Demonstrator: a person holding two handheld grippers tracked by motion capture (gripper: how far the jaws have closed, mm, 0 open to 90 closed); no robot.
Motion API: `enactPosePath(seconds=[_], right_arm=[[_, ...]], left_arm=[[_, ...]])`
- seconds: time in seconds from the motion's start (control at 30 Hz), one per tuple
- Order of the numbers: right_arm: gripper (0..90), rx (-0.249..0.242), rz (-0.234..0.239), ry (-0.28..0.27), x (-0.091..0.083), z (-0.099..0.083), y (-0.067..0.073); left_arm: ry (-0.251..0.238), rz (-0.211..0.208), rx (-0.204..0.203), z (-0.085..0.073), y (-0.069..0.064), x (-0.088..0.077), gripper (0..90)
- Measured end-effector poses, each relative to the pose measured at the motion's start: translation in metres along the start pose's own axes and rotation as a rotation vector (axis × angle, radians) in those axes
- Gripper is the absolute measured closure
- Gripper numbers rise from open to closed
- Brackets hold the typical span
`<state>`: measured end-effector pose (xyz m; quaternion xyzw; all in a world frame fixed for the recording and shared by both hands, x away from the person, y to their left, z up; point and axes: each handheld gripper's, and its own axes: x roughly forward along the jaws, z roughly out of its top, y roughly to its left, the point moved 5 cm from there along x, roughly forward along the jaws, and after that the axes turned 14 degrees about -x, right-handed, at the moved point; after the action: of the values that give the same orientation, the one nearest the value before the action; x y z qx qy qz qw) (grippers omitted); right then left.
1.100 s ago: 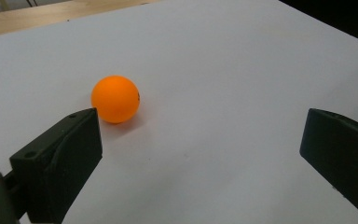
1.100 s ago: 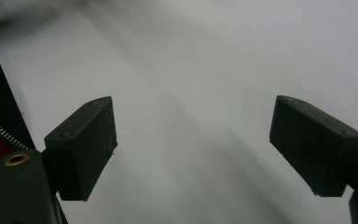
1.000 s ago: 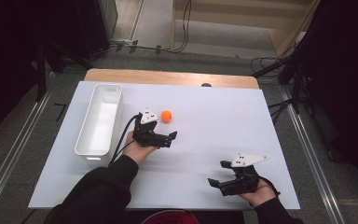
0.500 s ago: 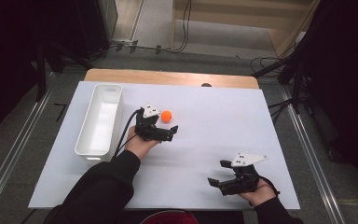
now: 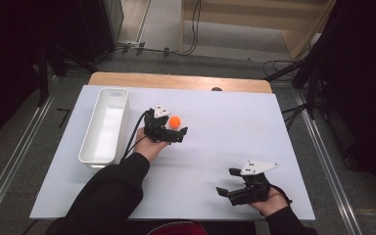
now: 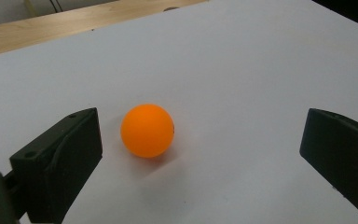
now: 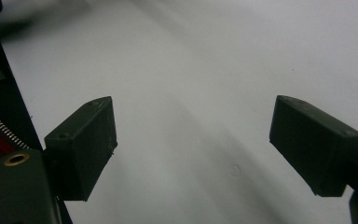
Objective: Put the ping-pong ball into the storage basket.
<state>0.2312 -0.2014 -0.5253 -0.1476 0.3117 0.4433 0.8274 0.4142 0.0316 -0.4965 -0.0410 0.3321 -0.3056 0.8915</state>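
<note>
An orange ball [image 5: 175, 121] lies on the white table top [image 5: 225, 127], a little left of the middle. My left gripper [image 5: 175, 129] is right at it, pointing toward the table's right. In the left gripper view the ball [image 6: 147, 130] sits on the table between the wide-open jaws, nearer the left one and touching neither; the left gripper [image 6: 200, 140] is open. My right gripper [image 5: 227, 182] rests near the front right of the table, held in a hand. In its own view the right gripper [image 7: 191, 135] is open over bare table.
A long white tray [image 5: 89, 147] stands at the table's left, just left of my left hand. A wooden strip [image 5: 176, 82] runs along the far edge. Cables and dark stands [image 5: 303, 68] lie on the floor beyond the table.
My left gripper has moved forward and slightly right, up to the ball, which now lies between its open jaws. The right gripper has stayed put.
</note>
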Motion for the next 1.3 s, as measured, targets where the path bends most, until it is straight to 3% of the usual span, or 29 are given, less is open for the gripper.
enactPosePath(seconds=[0.2,0.37,1.3], right_arm=[[13.5,0.0,-0.003,-0.002,-0.001,-0.001,0.001],[13.5,-0.005,-0.001,0.001,-0.001,-0.002,0.002],[13.5,0.006,-0.011,0.003,-0.005,-0.005,0.003]], left_arm=[[-0.003,0.006,-0.005,0.004,0.002,0.008,0.0],[0.029,0.002,-0.004,0.007,0.001,0.015,0.0],[0.002,0.031,0.008,0.027,0.007,0.039,0.0]])
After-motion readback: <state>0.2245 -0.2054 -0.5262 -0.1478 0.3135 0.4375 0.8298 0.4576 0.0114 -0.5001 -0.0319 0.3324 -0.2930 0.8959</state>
